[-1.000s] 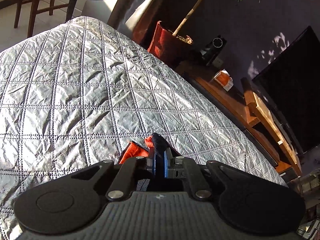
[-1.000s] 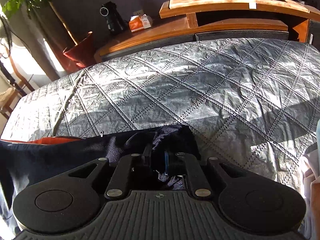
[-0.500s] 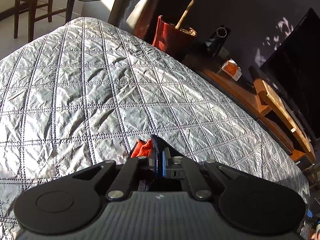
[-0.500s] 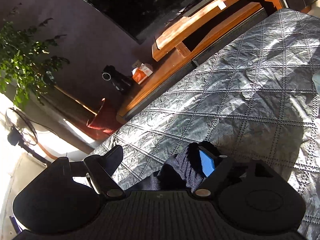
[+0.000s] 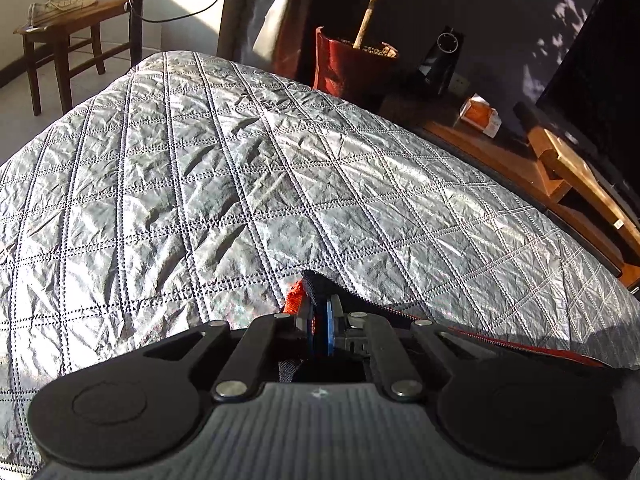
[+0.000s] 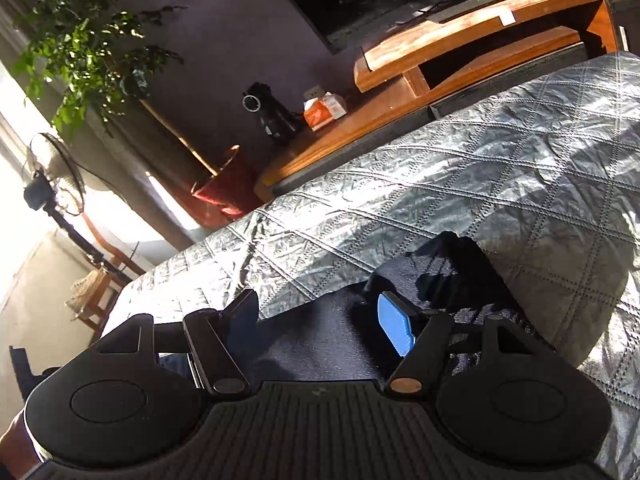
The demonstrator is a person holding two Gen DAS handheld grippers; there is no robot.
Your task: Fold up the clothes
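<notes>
Silver diamond-quilted bedcover [image 5: 240, 184]; navy garment [image 6: 320, 340], orange lining; blue tool pads [image 6: 394, 328].

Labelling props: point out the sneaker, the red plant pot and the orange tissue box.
sneaker [image 5: 60, 2], left wrist view, canvas side.
red plant pot [image 5: 344, 68], left wrist view, front wall.
orange tissue box [image 6: 322, 109], right wrist view, orange face.

One garment [image 5: 316, 286] (navy, orange-lined), two tongs [image 5: 322, 312] [image 6: 320, 312], one quilt [image 5: 200, 184]
</notes>
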